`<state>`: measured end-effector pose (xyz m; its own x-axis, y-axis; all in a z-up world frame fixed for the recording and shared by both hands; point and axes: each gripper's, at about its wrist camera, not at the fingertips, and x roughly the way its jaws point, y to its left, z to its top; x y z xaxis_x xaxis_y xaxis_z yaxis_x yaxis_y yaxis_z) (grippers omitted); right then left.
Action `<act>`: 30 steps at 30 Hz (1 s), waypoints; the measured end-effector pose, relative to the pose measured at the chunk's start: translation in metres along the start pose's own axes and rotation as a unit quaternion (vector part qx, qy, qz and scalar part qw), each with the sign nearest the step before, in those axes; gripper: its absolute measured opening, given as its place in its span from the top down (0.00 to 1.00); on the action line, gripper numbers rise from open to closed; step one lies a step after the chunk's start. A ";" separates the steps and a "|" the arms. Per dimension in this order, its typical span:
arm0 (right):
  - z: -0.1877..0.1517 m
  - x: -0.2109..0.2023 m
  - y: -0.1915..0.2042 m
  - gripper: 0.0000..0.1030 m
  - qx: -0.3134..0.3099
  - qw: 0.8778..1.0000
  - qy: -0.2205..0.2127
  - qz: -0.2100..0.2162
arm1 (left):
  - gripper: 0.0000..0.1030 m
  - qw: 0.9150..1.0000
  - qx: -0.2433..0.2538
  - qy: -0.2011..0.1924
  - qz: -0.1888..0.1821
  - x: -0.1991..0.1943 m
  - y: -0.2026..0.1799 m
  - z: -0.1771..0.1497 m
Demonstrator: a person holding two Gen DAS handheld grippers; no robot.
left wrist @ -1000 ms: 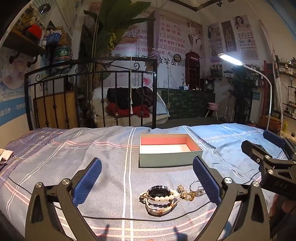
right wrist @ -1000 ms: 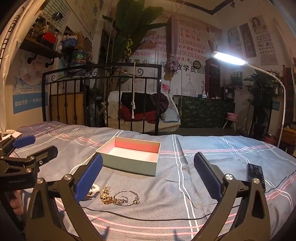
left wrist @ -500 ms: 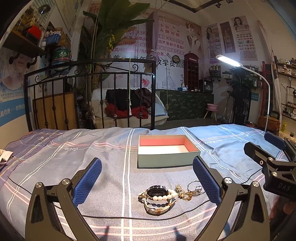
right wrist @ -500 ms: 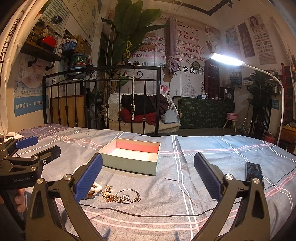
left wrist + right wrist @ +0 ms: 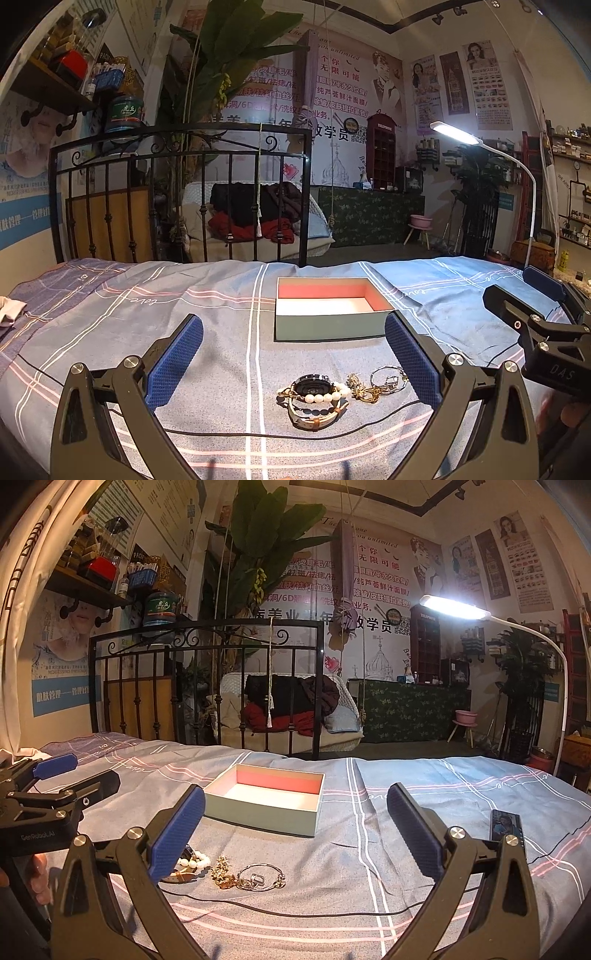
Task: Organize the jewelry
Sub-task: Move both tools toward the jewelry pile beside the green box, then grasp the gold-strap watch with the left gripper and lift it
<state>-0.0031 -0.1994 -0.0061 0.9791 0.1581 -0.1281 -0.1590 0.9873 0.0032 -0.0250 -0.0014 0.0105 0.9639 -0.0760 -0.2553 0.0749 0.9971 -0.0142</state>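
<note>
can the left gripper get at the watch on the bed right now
Probably yes. The left gripper is open, and the watch lies on the bedspread just ahead between its fingers, nothing over it. The pearl bracelet is tangled against it, so both may lift together.

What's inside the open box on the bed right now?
The box shows only a white floor and pink inner walls; no jewelry is visible inside. Its near wall hides the front strip of the floor. The watch and chains lie on the bedsheet.
</note>
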 end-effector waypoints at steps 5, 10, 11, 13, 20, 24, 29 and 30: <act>0.001 0.004 0.001 0.06 -0.002 1.000 0.004 0.003 | 0.06 1.000 0.006 0.004 0.003 0.001 -0.002 -0.001; 0.003 0.012 -0.003 0.06 0.004 1.000 0.014 0.004 | 0.06 1.000 -0.003 0.012 0.002 0.006 -0.001 0.000; 0.003 0.015 -0.004 0.06 0.005 1.000 0.017 0.003 | 0.06 1.000 -0.002 0.014 0.002 0.008 -0.001 0.000; 0.003 0.020 -0.005 0.06 0.007 1.000 0.022 0.003 | 0.06 1.000 -0.001 0.018 0.002 0.012 0.002 0.003; 0.003 0.053 -0.004 0.06 -0.011 0.996 0.085 0.030 | 0.06 0.996 0.002 0.091 -0.009 0.035 0.009 -0.002; -0.004 0.079 -0.009 0.06 -0.012 0.989 0.132 0.060 | 0.06 0.986 0.006 0.167 -0.016 0.056 0.011 -0.009; -0.017 0.109 -0.014 0.15 -0.016 0.976 0.194 0.094 | 0.11 0.972 0.031 0.232 -0.024 0.084 0.009 -0.018; -0.021 0.116 -0.014 0.17 -0.017 0.973 0.210 0.098 | 0.12 0.969 0.037 0.241 -0.027 0.091 0.009 -0.020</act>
<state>0.1097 -0.1953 -0.0422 0.7925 0.3142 -0.5227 -0.3481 0.9368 0.0354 0.0578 0.0007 -0.0323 0.7274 -0.0995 -0.6790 0.1575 0.9872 0.0242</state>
